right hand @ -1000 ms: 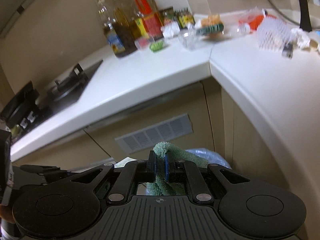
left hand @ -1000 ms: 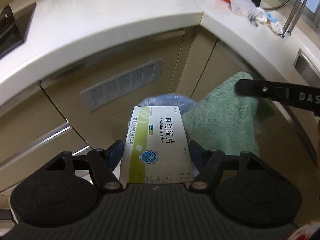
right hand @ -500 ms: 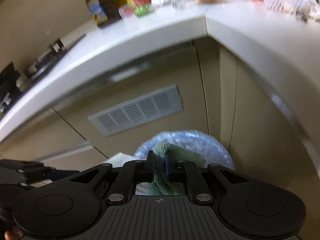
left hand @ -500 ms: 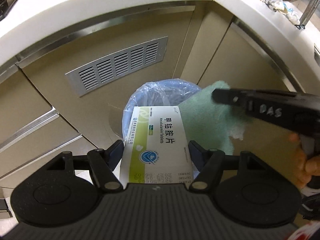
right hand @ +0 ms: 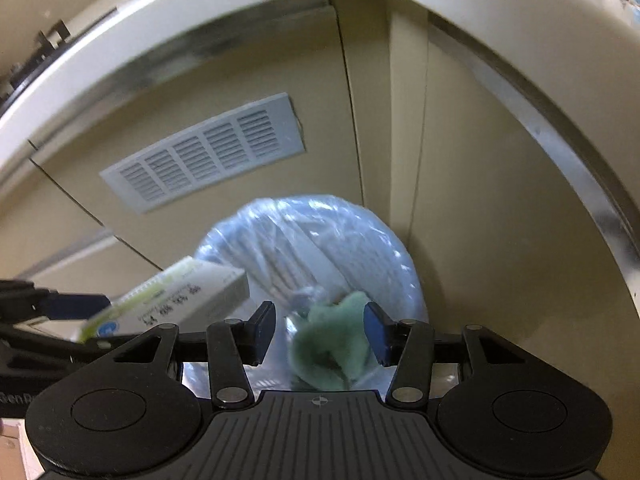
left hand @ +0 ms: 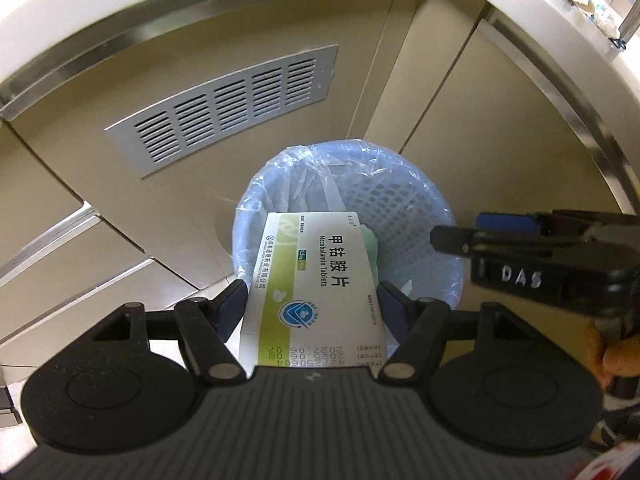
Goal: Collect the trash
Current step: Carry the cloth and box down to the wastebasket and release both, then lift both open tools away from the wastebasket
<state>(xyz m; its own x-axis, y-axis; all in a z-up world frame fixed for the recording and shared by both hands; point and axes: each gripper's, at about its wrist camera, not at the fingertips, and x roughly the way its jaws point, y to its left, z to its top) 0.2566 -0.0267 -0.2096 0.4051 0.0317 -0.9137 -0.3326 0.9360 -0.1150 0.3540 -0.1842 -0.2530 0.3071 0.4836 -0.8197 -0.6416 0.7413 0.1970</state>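
The bin, a pale blue mesh basket lined with a clear bag, stands on the floor in the corner of the beige cabinets, just right of the vent set into the cabinet front.

The left tongs grasp a white and green box of tablets by its long sides, blue pads pressed against both edges. The box is held above the near left part of the bin's rim, its far end reaching over the opening.

The right tongs hang over the bin from its right side. Their jaws have just been opening and now stand released, apart from the cloth. The green cloth lies between the two pads in the right wrist view but below them, crumpled inside the bin against the liner; neither pad presses on it. In the left wrist view a sliver of it shows by the box's right edge.

The white tabletop curves round above the bin.
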